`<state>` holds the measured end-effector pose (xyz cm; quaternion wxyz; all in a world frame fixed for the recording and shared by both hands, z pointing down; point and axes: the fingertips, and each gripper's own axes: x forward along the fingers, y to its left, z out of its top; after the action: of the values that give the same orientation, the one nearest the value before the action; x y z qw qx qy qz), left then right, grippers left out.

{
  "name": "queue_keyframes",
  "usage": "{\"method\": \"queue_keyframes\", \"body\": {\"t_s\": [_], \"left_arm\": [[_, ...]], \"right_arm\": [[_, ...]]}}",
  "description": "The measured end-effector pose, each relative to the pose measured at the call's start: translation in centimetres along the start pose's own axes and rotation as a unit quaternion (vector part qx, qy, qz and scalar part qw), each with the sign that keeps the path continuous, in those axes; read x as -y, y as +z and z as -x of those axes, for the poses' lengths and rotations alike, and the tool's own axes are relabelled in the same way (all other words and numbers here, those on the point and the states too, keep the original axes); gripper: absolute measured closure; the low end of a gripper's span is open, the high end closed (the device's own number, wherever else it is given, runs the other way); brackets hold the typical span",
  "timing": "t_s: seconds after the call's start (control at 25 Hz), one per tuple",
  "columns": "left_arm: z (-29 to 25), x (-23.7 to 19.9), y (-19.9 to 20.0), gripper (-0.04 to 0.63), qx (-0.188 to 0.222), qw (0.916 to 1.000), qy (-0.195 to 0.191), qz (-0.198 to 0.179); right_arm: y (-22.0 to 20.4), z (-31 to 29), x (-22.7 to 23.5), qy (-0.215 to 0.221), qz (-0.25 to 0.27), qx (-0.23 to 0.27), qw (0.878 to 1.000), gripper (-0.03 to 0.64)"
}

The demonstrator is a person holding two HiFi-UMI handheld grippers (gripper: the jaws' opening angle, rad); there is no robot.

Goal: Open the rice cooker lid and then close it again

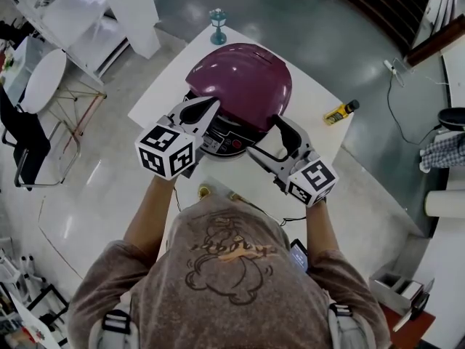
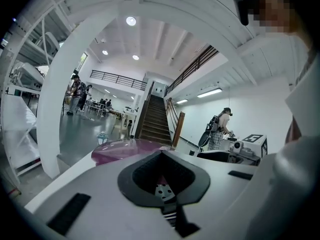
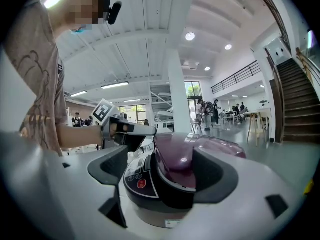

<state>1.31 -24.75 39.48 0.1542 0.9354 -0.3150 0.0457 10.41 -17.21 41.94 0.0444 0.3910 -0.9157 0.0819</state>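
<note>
Purple is the lid [image 1: 243,82] of the rice cooker [image 1: 231,131], which is seen in the head view in the middle of a white surface [image 1: 320,93]. The lid is shut down flat. The left gripper [image 1: 211,106] is held at the cooker's front left side, close by the lid's edge, and its jaws are pressed together with nothing between them. The right gripper [image 1: 267,138] is held at the cooker's front right side, and its jaws are spread wide apart. A small teal thing [image 1: 218,26] is stood at the far corner of the surface. A yellow and black tool [image 1: 340,112] is laid near the right corner.

In the left gripper view the two jaws are seen closed on each other, and the top of the purple lid is seen just past them. Far behind, stairs [image 2: 155,121] are seen, and a person [image 2: 219,129] is stood well off to the right.

In the right gripper view the cooker's front is seen between the open jaws, with a black control panel [image 3: 136,174] and a red button [image 3: 141,184] on it. Whether the pads touch the cooker cannot be told. The left gripper is seen at the cooker's other side.
</note>
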Motion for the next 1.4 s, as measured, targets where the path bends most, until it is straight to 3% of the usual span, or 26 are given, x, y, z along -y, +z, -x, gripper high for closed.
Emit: {"method": "queue_keyframes", "body": {"t_s": [0.32, 0.64, 1.4], "left_arm": [[-0.8, -0.4, -0.5, 0.574, -0.014, 0.9998, 0.007, -0.013], [-1.1, -0.4, -2.1, 0.575, -0.033, 0.9994, 0.008, -0.003], [-1.7, -0.8, -5.2, 0.574, -0.106, 0.9939, 0.014, -0.024]], "right_arm": [[-0.7, -0.1, 0.0, 0.003, -0.005, -0.006, 1.0, 0.225], [-1.7, -0.1, 0.1, -0.002, -0.014, -0.012, 1.0, 0.249], [-4.1, -0.5, 0.2, 0.002, -0.03, -0.045, 0.999, 0.279]]}}
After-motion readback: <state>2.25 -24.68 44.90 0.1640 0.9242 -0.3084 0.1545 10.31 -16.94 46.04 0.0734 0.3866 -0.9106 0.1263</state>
